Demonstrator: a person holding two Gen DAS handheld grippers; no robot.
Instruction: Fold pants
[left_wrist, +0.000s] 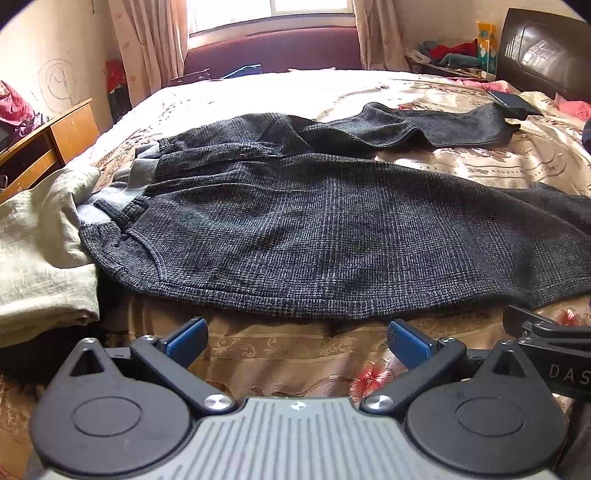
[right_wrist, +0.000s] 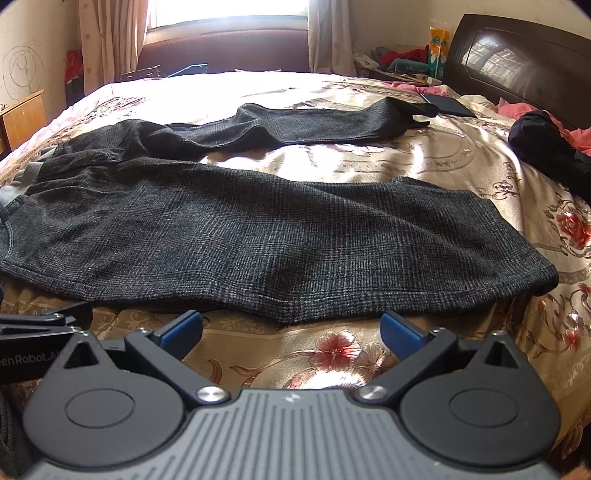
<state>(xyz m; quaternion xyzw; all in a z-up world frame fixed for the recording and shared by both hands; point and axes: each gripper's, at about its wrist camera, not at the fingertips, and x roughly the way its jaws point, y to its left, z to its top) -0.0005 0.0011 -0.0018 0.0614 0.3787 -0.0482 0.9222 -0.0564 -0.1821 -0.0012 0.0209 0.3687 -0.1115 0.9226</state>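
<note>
Both the left tongs (left_wrist: 297, 338) and right tongs (right_wrist: 291, 328) are spread wide, holding nothing, just short of the pants (left_wrist: 314, 229) on the bed (left_wrist: 295, 354)

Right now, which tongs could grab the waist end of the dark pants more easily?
Probably the left tongs. In their view the pants show their waistband close by on the left. The right tongs, also open, face the leg hem instead.

Black linkage arms, blue-padded jaws, ribbed grey housing, silver screws
</note>
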